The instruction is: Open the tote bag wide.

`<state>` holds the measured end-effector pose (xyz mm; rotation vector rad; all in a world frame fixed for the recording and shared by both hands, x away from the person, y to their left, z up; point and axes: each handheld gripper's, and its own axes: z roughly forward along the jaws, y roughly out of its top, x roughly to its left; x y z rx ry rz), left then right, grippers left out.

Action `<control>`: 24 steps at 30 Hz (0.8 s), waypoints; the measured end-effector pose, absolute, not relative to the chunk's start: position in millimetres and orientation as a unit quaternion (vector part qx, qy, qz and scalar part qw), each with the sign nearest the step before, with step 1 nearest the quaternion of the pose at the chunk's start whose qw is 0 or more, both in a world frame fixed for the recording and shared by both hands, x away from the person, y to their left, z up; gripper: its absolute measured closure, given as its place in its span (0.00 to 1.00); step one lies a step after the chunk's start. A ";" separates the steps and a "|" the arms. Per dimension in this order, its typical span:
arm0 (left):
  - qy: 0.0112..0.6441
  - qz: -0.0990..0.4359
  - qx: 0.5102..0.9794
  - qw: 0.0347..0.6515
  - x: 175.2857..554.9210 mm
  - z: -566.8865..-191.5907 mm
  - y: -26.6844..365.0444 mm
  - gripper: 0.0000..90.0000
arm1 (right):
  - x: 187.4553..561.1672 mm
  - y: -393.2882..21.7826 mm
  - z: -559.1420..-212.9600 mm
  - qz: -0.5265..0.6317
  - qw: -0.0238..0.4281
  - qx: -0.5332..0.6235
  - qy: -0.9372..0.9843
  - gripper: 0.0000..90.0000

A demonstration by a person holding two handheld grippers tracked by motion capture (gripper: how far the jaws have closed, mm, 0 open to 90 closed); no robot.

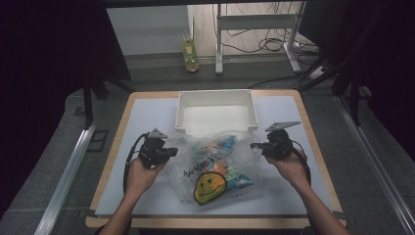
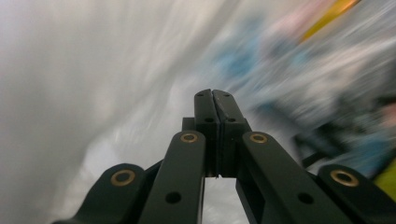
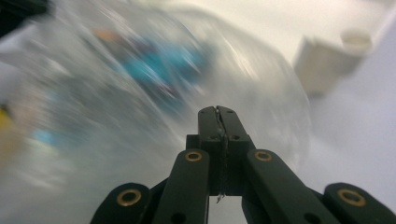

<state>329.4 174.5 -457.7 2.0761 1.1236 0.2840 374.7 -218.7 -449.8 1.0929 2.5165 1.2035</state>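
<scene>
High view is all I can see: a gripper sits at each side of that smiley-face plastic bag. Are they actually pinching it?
Observer: In the right gripper view, the right gripper is shut, with a thin sliver of the plastic bag caught between its jaws.
Operator: And the other one?
Observer: In the left gripper view, the left gripper is shut too, jaws pressed together, with the bag just beyond its tips. I cannot tell whether any film is caught there.
</scene>
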 end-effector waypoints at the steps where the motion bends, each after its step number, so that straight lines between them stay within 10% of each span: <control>1: 0.429 0.112 0.810 0.383 328.7 -449.2 171.7 0.99 | 372.4 -212.4 -437.5 0.408 0.070 0.350 0.840 0.99; 24: 0.330 -0.015 0.861 0.387 327.5 -460.9 95.9 0.99 | 366.9 -134.8 -434.0 0.405 0.038 0.273 0.872 0.98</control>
